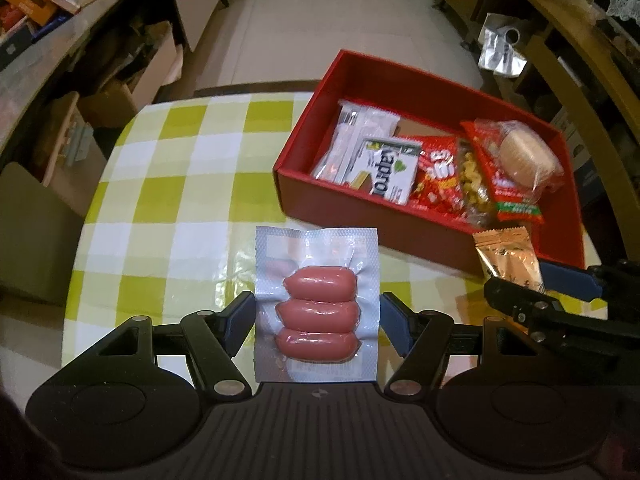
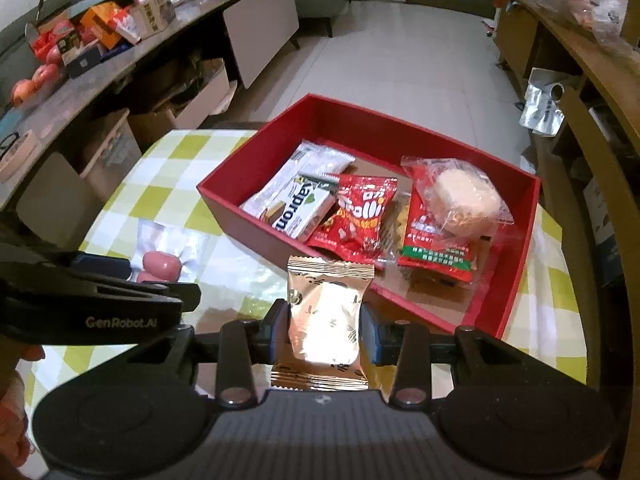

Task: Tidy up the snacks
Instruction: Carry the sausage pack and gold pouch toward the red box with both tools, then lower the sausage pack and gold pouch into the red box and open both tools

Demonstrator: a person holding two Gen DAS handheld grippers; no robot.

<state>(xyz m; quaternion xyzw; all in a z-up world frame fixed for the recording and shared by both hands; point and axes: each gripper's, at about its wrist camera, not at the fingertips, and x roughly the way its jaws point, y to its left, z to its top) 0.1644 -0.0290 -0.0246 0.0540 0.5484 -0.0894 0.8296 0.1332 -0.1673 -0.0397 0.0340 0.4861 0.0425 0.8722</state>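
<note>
Vacuum-sealed sausage pack [image 1: 317, 307], three pink sausages stacked one above another in a clear-and-white pouch, held between the blue pads of the left claw [image 1: 317, 322], which pinches it by its two side edges; the pack hangs above the checked counter [image 1: 168, 184]. Gold foil packet [image 2: 326, 322], a glossy pillow-shaped sachet with crimped ends, pinched at its sides by the right claw [image 2: 325, 330], whose pads press into the wrapper; the packet stands upright over the counter, just in front of the near wall of the red box [image 2: 256, 216]. In the left wrist view the same packet and claw appear at the right edge, beside the box's near corner.

The red box sits on the counter's far right part, open-topped. Inside, from left to right: a white wafer packet [image 2: 304, 206] lying on a longer pale wrapper [image 2: 298, 168], a red snack bag [image 2: 358, 216], and a clear bag with a round pale cake [image 2: 466, 200] resting on a red-and-green wrapper. The counter wears a yellow-green and white checked cover. Beyond it lie a tiled floor [image 2: 384, 60], a long sideboard [image 2: 192, 16] at left loaded with cartons and apples, and wooden shelving [image 2: 580, 60] at right.
</note>
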